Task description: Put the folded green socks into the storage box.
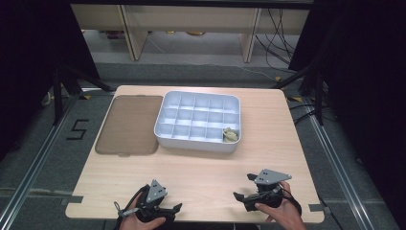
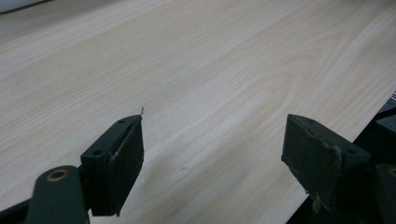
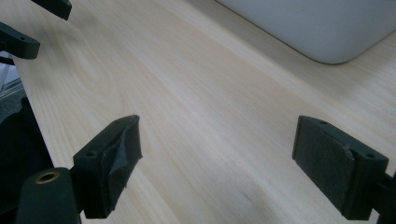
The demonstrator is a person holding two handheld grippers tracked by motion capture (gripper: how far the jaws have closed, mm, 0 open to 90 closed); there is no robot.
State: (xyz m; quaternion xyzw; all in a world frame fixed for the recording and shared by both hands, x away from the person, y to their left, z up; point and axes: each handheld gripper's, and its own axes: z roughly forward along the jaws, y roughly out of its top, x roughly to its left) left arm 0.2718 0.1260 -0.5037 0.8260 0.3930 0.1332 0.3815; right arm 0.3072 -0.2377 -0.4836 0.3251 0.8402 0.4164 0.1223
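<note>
Left gripper point(image 1: 175, 207) and right gripper point(image 1: 244, 186) at near edge of worktop point(image 1: 201, 167), jaws wide, nothing held. Divided tray point(image 1: 198, 121) well apart toward far edge; bare wood between.

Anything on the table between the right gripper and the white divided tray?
No. In the high view, bare wood lies between the right gripper and the white divided tray.

A flat brown mat point(image 1: 128, 125) lies on the wooden surface point(image 1: 201, 167), just beside the left wall of the white tray. Behind the surface, on the grey floor point(image 1: 201, 72), stand pale wooden legs point(image 1: 134, 33) and black cables point(image 1: 280, 33).
</note>
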